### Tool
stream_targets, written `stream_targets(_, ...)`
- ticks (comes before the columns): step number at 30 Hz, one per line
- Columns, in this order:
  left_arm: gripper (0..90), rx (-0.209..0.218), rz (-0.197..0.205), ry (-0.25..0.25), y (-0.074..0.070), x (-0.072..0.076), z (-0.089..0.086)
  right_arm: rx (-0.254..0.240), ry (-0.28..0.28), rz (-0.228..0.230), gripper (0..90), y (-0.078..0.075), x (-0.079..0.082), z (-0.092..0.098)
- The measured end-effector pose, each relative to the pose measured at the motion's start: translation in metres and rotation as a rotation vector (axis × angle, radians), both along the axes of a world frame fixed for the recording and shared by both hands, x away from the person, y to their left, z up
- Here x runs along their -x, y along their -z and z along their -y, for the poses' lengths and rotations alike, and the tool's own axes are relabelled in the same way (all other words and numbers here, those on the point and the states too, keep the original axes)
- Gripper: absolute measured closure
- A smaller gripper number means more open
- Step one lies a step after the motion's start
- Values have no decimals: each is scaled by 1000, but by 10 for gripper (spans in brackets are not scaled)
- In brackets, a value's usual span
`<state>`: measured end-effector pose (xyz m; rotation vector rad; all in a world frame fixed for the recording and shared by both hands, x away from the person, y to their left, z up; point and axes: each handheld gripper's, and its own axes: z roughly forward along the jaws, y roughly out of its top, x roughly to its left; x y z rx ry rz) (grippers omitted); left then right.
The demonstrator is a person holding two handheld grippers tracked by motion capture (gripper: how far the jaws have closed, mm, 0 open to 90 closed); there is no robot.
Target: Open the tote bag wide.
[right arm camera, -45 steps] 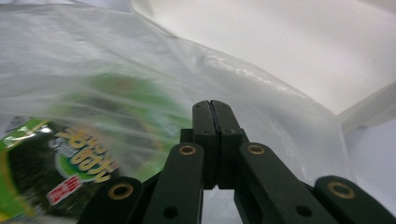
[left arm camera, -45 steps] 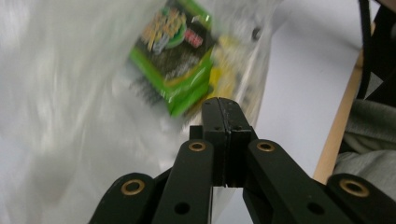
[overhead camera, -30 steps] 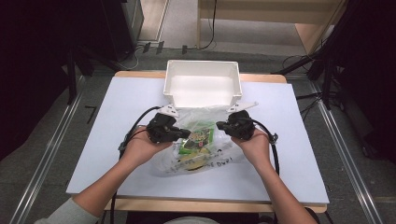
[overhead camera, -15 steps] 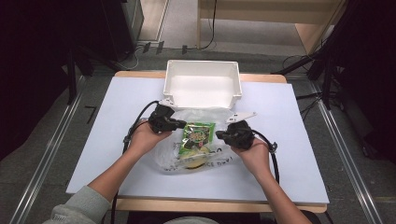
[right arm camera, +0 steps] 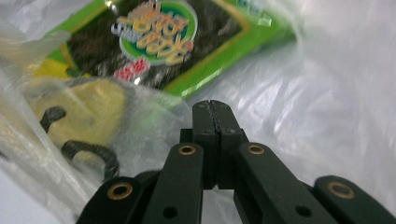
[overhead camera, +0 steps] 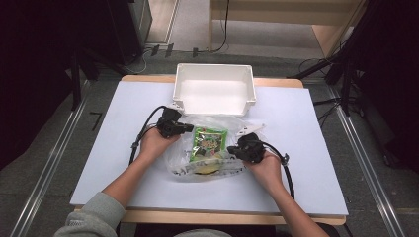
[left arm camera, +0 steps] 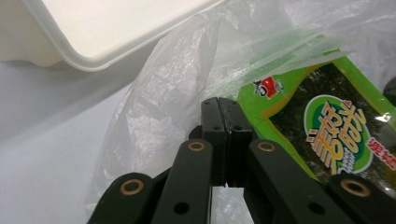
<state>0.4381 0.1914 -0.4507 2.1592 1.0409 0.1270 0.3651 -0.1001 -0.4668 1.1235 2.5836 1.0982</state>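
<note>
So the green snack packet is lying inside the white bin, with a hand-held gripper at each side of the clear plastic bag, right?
Not quite. The green snack packet is inside the clear plastic bag on the table, in front of the white bin, as the high view shows. The rest holds: the left hand-held gripper and right hand-held gripper sit at the bag's sides.
</note>
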Motion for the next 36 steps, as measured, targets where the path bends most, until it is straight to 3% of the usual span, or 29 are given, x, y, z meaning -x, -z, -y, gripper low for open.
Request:
stream_targets(5, 900, 6, 1, -19, 3, -4, -1, -7, -16, -11, 900, 5, 19, 5)
stream_targets(10, 900, 7, -3, -31, 6, -7, 3, 3, -48, 21, 900, 6, 40, 5)
stream_targets(17, 900, -24, 10, -45, 9, -8, 7, 10, -88, 28, 900, 6, 66, 2)
stream_targets(30, 900, -61, 37, -94, 10, -14, 0, 12, -127, 36, 900, 6, 95, 8)
stream_targets(36, 900, -48, 36, -117, 11, -17, -6, 1, -169, 1, 900, 6, 103, 11)
